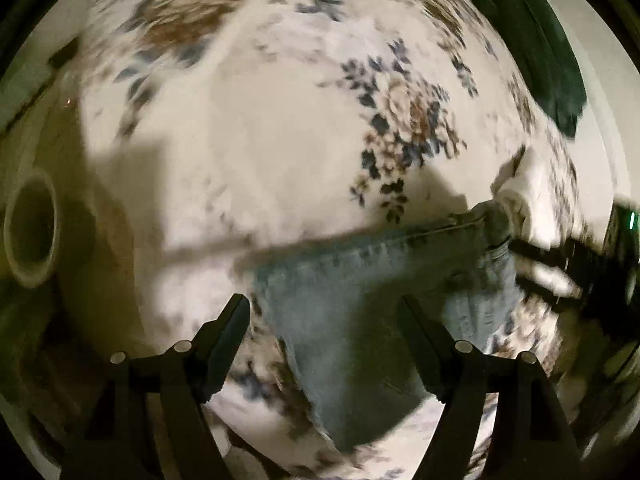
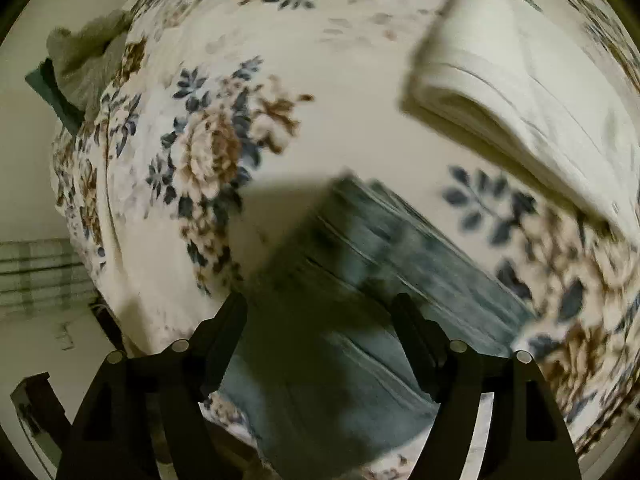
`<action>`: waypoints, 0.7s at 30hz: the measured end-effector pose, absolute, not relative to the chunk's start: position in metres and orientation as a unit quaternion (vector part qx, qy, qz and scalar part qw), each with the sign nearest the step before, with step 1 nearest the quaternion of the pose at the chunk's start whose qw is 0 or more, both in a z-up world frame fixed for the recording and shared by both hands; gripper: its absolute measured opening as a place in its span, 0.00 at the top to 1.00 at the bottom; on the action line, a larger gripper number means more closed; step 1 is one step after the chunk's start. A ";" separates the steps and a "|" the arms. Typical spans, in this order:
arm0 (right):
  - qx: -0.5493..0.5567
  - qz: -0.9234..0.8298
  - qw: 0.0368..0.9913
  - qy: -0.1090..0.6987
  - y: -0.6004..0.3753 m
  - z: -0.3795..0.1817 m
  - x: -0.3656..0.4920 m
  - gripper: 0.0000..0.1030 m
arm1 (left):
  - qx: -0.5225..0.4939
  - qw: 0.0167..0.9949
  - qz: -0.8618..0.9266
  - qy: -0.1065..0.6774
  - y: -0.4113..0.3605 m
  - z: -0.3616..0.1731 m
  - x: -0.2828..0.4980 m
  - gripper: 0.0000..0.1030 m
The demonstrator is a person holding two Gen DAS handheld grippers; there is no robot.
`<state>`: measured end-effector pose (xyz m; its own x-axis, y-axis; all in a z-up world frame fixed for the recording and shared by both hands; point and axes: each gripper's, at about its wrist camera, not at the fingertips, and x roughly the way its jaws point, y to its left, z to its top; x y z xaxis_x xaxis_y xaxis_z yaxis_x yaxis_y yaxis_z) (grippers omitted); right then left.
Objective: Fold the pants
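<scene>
Light blue denim pants [image 1: 360,292] lie folded on a white bedspread with blue and brown flowers [image 1: 280,152]. My left gripper [image 1: 324,308] is open, its fingers wide apart just above the denim, holding nothing. In the right wrist view the pants [image 2: 360,280] lie in layered folds under my right gripper [image 2: 320,308], which is also open and empty over the cloth. The right gripper shows as a dark shape at the right edge of the left wrist view [image 1: 560,256]. Both views are blurred by motion.
A folded cream garment [image 2: 512,92] lies on the bedspread [image 2: 320,92] beyond the pants; it also shows in the left wrist view [image 1: 528,192]. A dark green cloth [image 1: 536,48] sits at the far bed edge. A grey-green cloth [image 2: 88,64] lies at the bed's left corner.
</scene>
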<state>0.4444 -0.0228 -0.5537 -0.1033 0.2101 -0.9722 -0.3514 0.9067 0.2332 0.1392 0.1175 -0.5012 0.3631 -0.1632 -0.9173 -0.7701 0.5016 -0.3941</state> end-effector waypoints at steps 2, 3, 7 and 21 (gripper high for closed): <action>-0.044 0.207 0.665 0.716 -0.046 -0.548 0.439 0.25 | -0.497 0.666 0.223 0.510 0.101 -0.505 0.122 0.28; -0.041 0.204 0.662 0.720 -0.061 -0.547 0.434 0.25 | -0.526 0.645 0.221 0.509 0.090 -0.511 0.114 0.28; -0.036 0.192 0.650 0.735 -0.111 -0.556 0.422 0.25 | -0.633 0.544 0.196 0.515 0.028 -0.552 0.087 0.28; 0.047 0.236 0.612 0.753 -0.179 -0.628 0.428 0.25 | -0.813 0.446 0.198 0.317 -0.027 -0.636 0.079 0.28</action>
